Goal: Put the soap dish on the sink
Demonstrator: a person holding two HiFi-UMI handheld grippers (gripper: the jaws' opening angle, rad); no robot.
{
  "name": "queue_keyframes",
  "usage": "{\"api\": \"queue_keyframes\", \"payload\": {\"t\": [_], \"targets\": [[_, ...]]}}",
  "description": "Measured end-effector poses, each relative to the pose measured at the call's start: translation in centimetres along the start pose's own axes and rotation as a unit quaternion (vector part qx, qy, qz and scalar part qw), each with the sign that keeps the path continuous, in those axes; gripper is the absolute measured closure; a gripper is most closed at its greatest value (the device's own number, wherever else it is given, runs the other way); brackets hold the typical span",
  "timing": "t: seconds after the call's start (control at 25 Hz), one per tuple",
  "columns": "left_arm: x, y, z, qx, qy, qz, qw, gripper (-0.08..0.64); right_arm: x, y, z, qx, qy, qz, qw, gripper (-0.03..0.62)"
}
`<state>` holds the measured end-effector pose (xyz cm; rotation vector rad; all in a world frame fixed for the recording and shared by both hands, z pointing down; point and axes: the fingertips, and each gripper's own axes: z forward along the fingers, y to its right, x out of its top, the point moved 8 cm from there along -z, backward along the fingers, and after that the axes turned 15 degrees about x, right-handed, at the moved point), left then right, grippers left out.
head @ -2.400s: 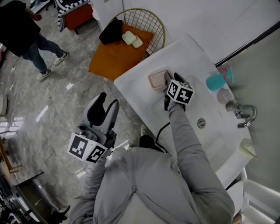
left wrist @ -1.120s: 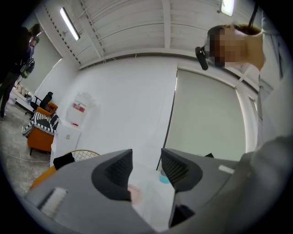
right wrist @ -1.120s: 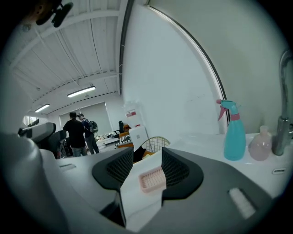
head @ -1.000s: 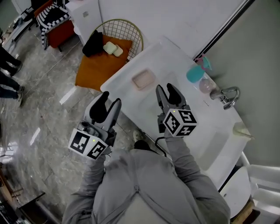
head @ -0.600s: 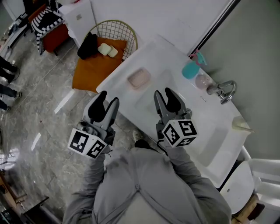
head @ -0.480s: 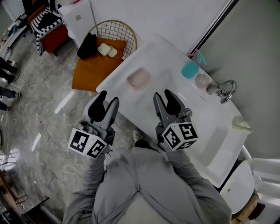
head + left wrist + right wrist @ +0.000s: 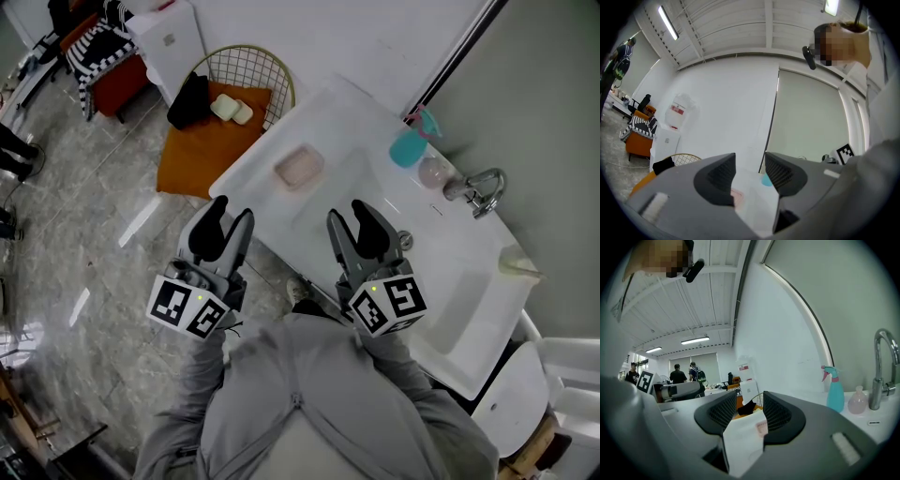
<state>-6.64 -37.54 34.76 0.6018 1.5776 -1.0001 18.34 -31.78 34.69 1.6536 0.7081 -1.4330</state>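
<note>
Between the jaws of the right gripper (image 7: 354,220) there is nothing. They stand apart, and the gap frames only white surface with the pink soap dish (image 7: 299,168) ahead of them and a little to their left. The left gripper (image 7: 231,214) is likewise spread and empty, and the same dish shows low through its gap, ahead and slightly to the right. Both tools point toward the sink (image 7: 356,122) without touching anything. The right one hangs above its near edge, and the left one is just off that edge, over the floor (image 7: 112,225).

The dish lies flat on the sink's level ledge, well clear of either pair of jaws, on the side away from the basin. That looks like a sensible spot, since it is stable and out of the water's path. Farther beyond the right jaws, a turquoise spray bottle (image 7: 410,148) and the tap (image 7: 478,192) stand at the back rim, apart from the dish. With the dish resting on the sink and neither gripper holding it, I judge the placing complete, and the open jaws fit a release.
</note>
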Motion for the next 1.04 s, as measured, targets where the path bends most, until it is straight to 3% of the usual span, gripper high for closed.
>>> {"api": "queue_keyframes", "payload": {"t": [1.04], "targets": [[0.18,-0.66,-0.65,-0.007,0.0,0.003,1.0,0.35,-0.63,-1.17,-0.04,-0.014,-0.001,0.004,1.0,0.419]]}}
